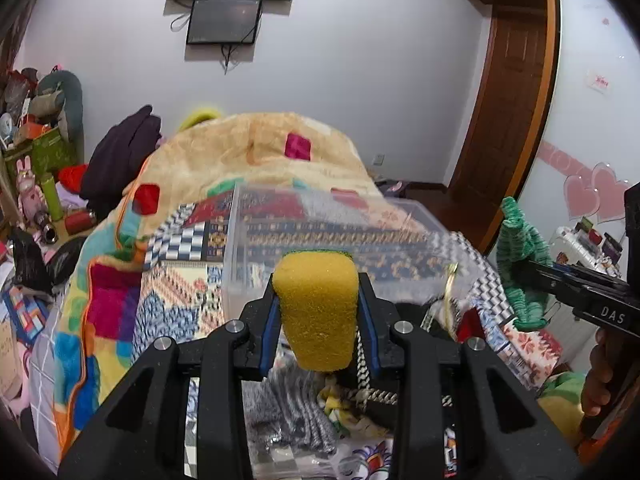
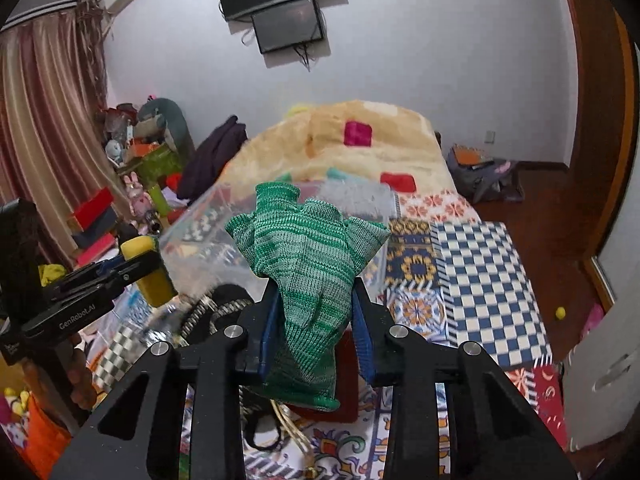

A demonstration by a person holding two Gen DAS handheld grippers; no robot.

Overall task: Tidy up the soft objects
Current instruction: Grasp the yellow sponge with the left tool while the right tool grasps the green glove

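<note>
My left gripper is shut on a yellow sponge with a green back, held above the bed in front of a clear plastic bin. My right gripper is shut on a green knitted glove, held up before the same bin. The glove also shows at the right of the left wrist view. The sponge shows at the left of the right wrist view.
The bed carries a patchwork cover and a beige fleece blanket. Grey cloth, cords and a red item lie below the grippers. Cluttered boxes and toys stand left; a wooden door is right.
</note>
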